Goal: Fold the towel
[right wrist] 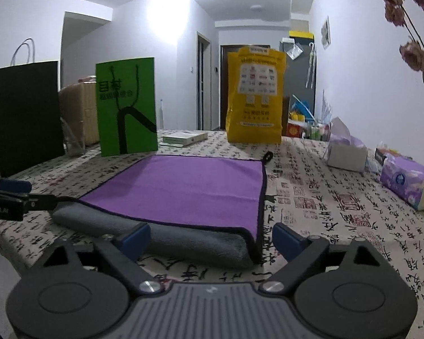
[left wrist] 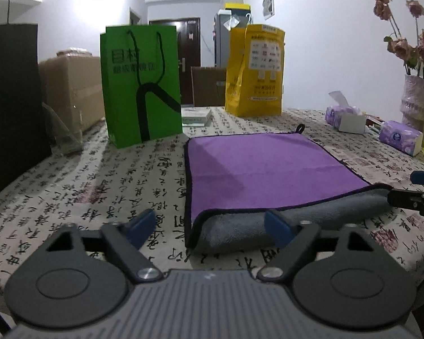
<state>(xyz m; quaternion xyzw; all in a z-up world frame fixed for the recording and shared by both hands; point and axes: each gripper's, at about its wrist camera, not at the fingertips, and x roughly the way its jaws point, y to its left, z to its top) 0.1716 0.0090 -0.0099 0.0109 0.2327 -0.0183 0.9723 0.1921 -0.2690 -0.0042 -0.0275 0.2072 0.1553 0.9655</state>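
Observation:
A purple towel (left wrist: 268, 169) with a grey underside lies flat on the table; its near edge is turned back in a grey roll (left wrist: 296, 220). It also shows in the right wrist view (right wrist: 183, 189), grey roll (right wrist: 189, 243) nearest. My left gripper (left wrist: 212, 226) is open, straddling the towel's near left corner, just short of it. My right gripper (right wrist: 212, 238) is open around the near right corner. The right gripper shows at the left wrist view's right edge (left wrist: 418, 195); the left gripper shows at the right wrist view's left edge (right wrist: 8, 197).
A green bag (left wrist: 141, 84), a black bag (left wrist: 11, 107), a yellow bag (left wrist: 254, 70) and a cardboard box (left wrist: 73, 90) stand behind the towel. Tissue packs (left wrist: 398, 137) and a flower vase (left wrist: 415, 99) stand right. The table has a calligraphy-print cloth (left wrist: 99, 186).

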